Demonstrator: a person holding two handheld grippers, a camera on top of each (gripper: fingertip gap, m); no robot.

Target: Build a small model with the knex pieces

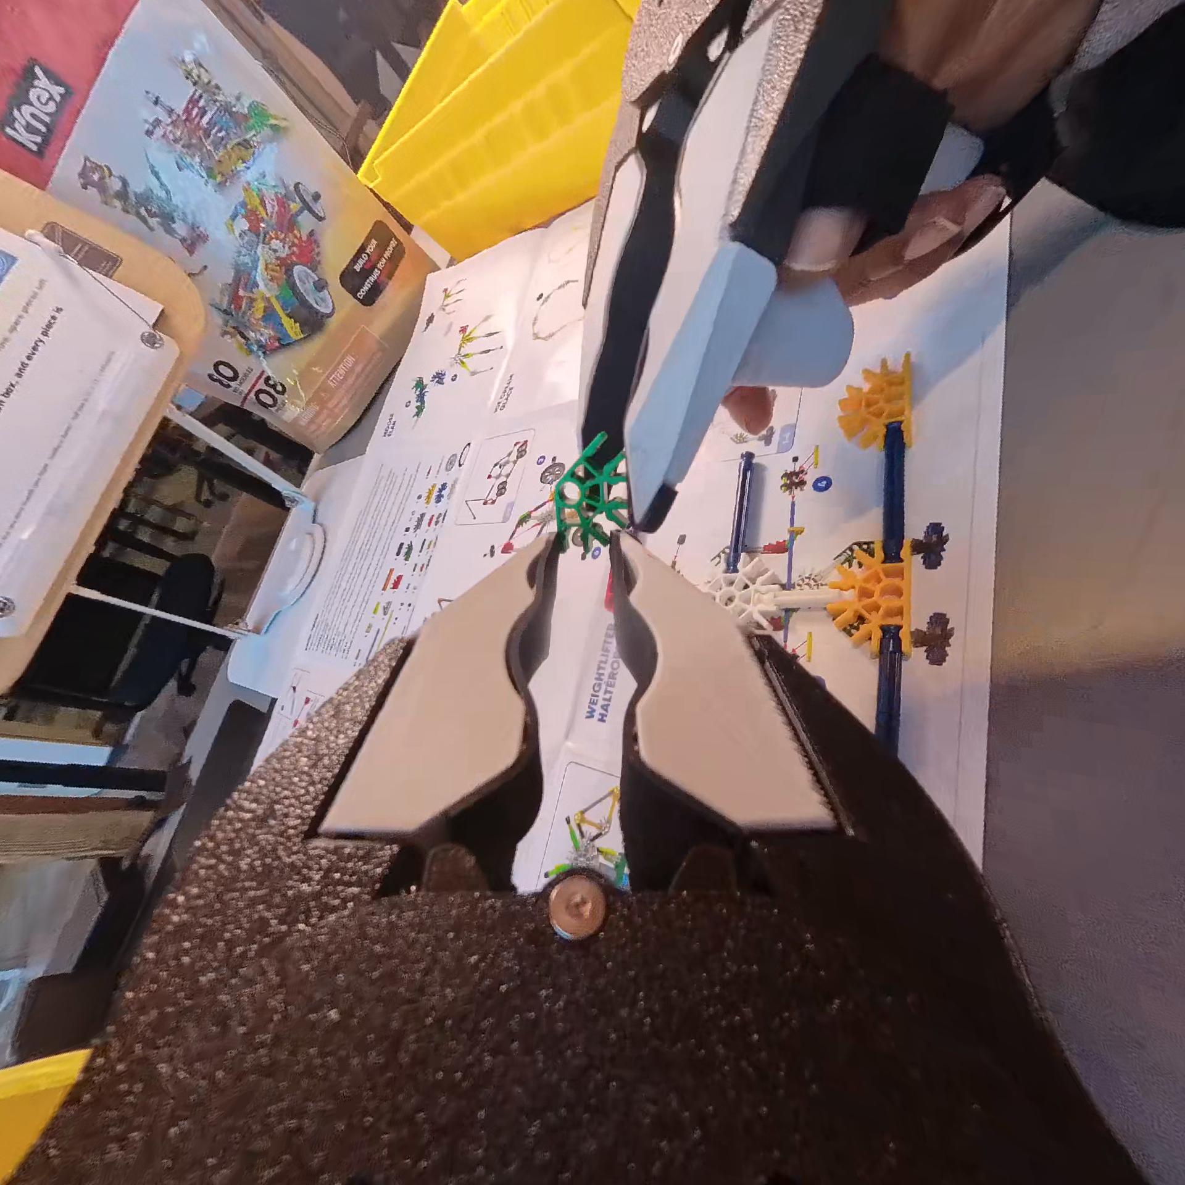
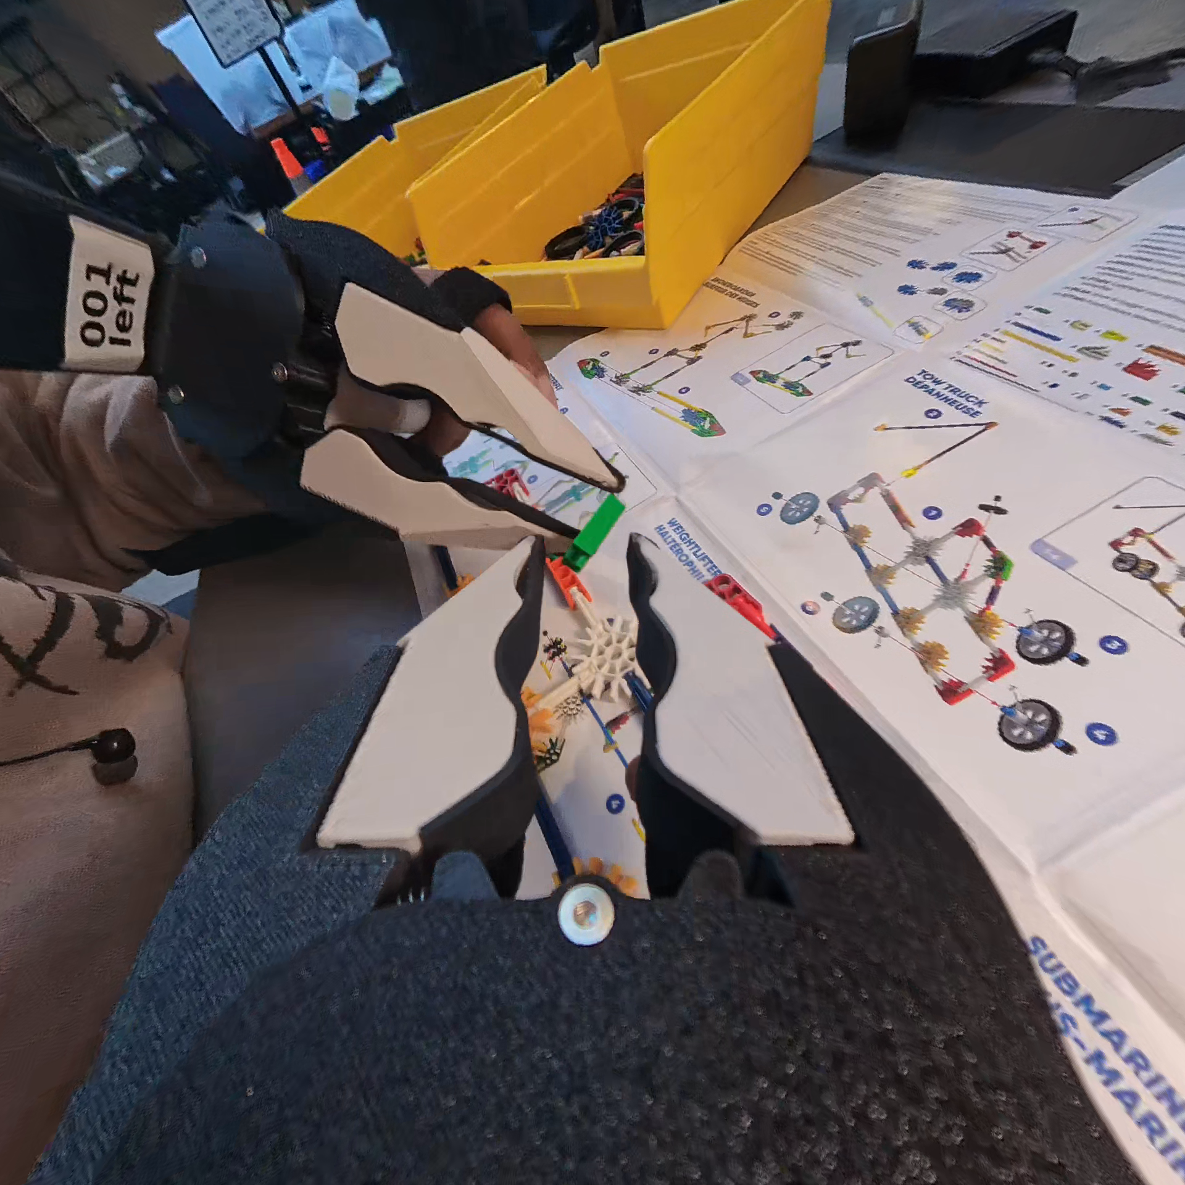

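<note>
My left gripper (image 1: 585, 545) is shut on a green connector (image 1: 587, 497), held at its fingertips just above the instruction sheet (image 1: 397, 526). In the right wrist view the left gripper (image 2: 596, 506) comes in from the left with the green connector (image 2: 599, 522) edge-on. My right gripper (image 2: 585, 548) is open and holds nothing, with its left fingertip next to the green connector. It also shows in the left wrist view (image 1: 641, 513), reaching down from above. An orange connector (image 2: 564, 577) on a white rod joins a white snowflake connector (image 2: 606, 654) below the right jaws.
The white connector (image 1: 744, 590) belongs to a flat assembly with yellow connectors (image 1: 875, 596) and blue rods (image 1: 894, 487) lying on the sheet (image 2: 898, 449). Yellow bins (image 2: 705, 160) holding parts stand behind. A printed toy box (image 1: 256, 256) leans at left. A person's torso is at left. Left and right tips are no more than a few centimetres apart.
</note>
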